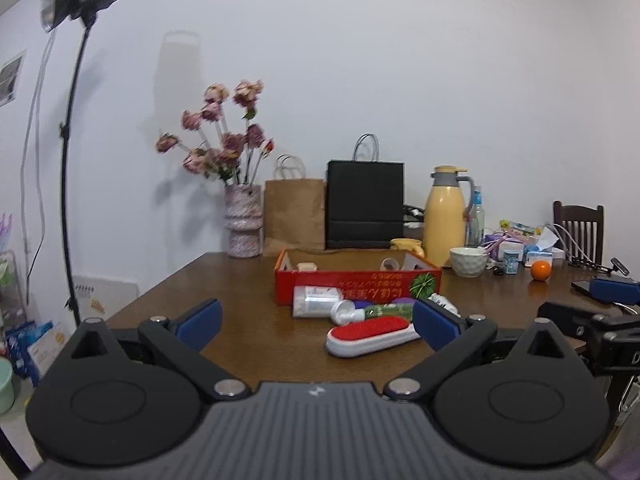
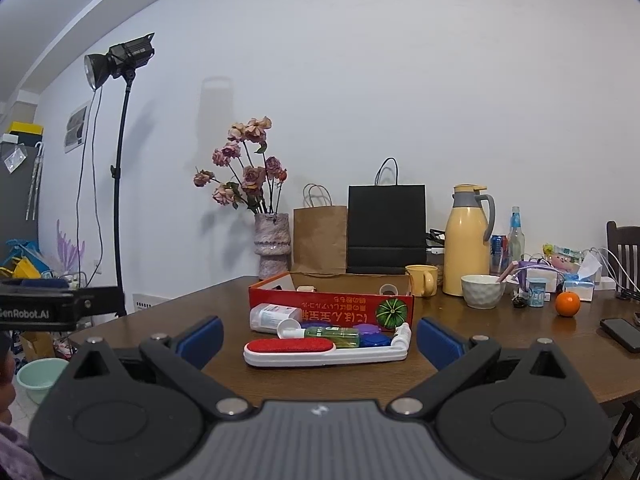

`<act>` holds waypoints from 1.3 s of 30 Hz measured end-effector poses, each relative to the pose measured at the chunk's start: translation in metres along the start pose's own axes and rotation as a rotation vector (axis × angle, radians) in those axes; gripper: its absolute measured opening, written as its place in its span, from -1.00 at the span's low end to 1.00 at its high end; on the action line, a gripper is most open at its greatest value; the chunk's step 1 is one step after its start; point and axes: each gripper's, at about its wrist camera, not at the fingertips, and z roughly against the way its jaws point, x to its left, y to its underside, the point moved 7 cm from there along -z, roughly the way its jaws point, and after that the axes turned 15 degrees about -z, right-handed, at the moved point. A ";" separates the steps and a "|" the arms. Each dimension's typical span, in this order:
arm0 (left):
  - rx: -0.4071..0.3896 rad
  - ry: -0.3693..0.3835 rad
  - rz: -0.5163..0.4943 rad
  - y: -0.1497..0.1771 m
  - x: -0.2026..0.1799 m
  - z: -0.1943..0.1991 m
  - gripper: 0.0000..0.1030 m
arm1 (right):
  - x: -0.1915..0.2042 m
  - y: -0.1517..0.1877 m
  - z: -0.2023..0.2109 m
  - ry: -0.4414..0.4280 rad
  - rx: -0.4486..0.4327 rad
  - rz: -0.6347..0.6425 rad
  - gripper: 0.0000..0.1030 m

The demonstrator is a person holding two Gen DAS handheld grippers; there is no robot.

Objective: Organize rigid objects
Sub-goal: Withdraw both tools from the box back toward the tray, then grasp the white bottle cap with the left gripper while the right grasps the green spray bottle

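Observation:
A red cardboard box [image 1: 356, 284] [image 2: 332, 306] stands open on the brown table [image 1: 248, 292] [image 2: 224, 300]. In front of it lie a white lint brush with a red pad [image 1: 370, 335] [image 2: 326, 350], a green tube with a white cap [image 1: 372, 313] [image 2: 320, 332], a white bottle on its side [image 1: 314, 300] [image 2: 274, 316] and purple and blue lids [image 2: 370, 334]. My left gripper [image 1: 318, 324] is open, held just short of the brush. My right gripper [image 2: 320, 340] is open too, with the brush seen between its fingers but farther off.
Behind the box stand a vase of dried flowers [image 2: 272, 246], a brown bag [image 2: 320, 240], a black bag [image 2: 386, 228], a yellow mug [image 2: 422, 280], a yellow thermos [image 2: 468, 240] and a white bowl [image 2: 482, 291]. An orange [image 2: 567, 304] and a phone [image 2: 622, 334] lie right. A light stand [image 2: 118, 176] is left.

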 end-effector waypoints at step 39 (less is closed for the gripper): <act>0.396 0.157 -0.017 0.047 -0.045 -0.342 -0.33 | -0.061 0.017 -0.315 -0.051 0.439 0.112 0.19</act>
